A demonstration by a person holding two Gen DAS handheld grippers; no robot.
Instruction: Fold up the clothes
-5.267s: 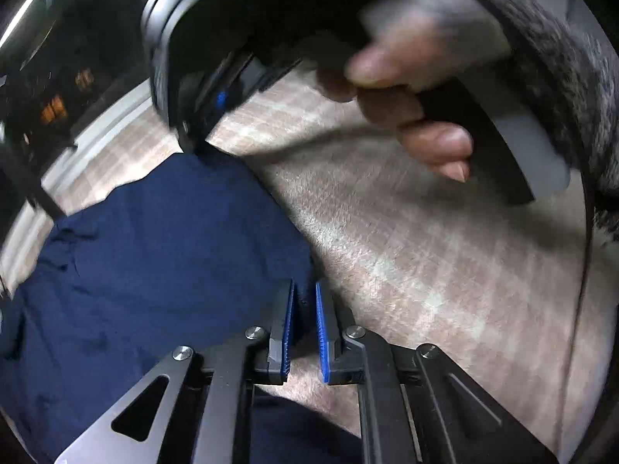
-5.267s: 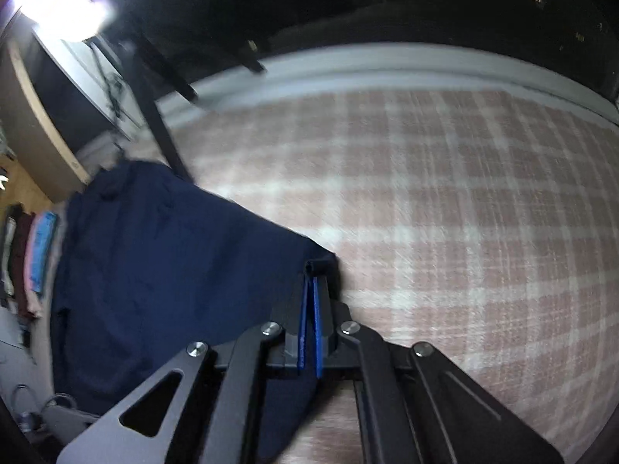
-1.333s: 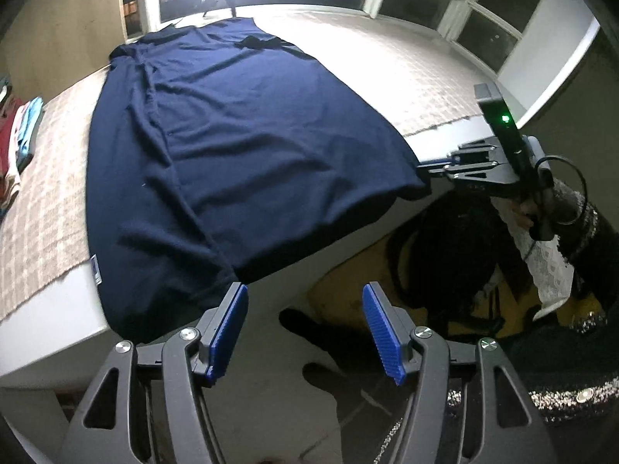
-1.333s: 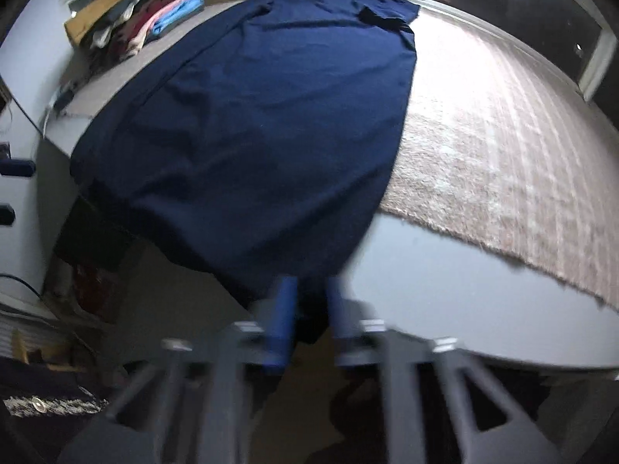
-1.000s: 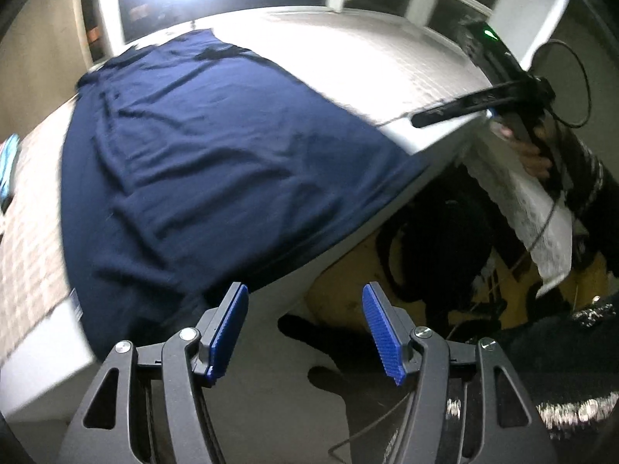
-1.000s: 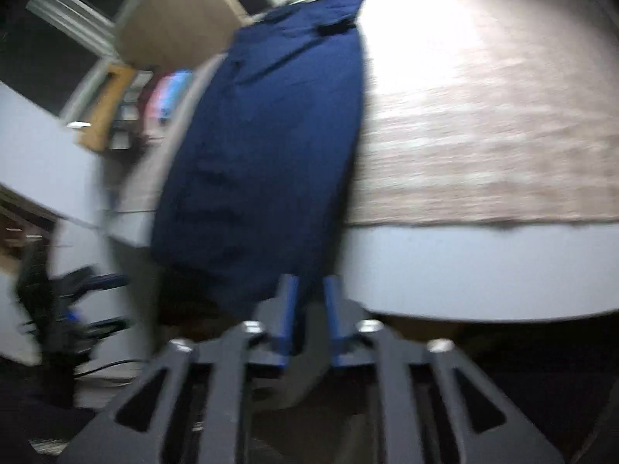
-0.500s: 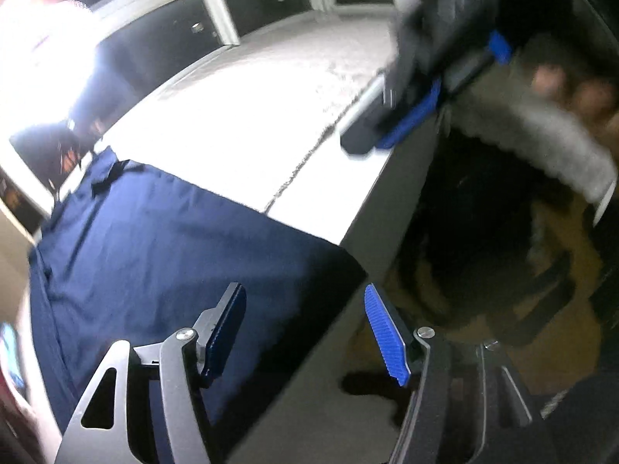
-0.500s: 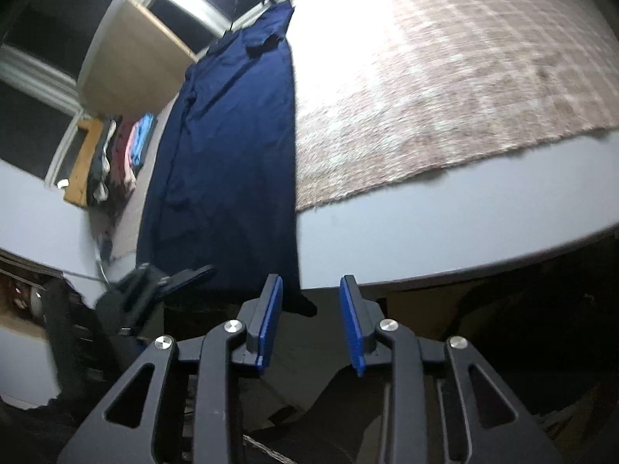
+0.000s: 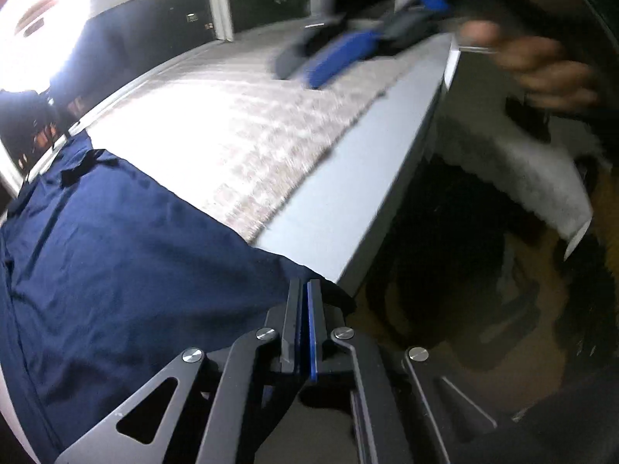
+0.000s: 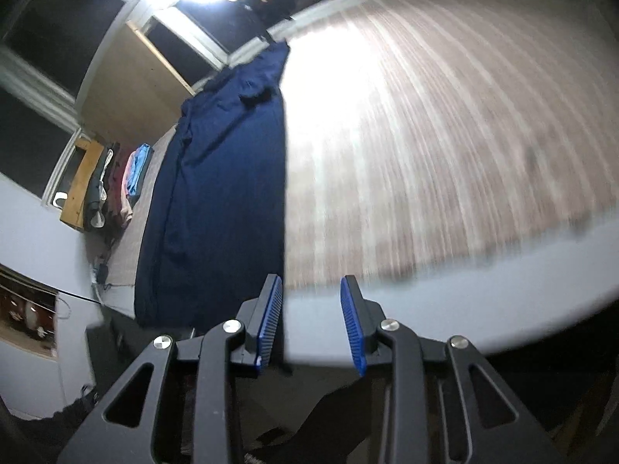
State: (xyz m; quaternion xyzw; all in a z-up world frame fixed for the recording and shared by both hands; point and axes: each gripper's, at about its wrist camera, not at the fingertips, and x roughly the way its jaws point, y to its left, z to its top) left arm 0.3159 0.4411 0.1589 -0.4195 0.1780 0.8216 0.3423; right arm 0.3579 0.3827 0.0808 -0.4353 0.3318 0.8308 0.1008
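A navy garment lies spread lengthwise on the left part of the plaid-covered table, its near end hanging over the white front edge. My left gripper is shut on the garment's near right corner at that edge. In the left wrist view my right gripper shows blurred above the table at the upper right, held by a hand. In its own view the right gripper is open with nothing between its pads, just right of the garment and over the table's white rim.
Folded clothes are stacked by a wooden shelf at the far left. Plaid cloth stretches bare to the right of the garment. A bright lamp glares beyond the table's far end. Below the front edge lies dark floor with dim shapes.
My left gripper swung to the garment's near right corner and shut on it. My right gripper let go of that hem, opened and moved up and to the right over the table.
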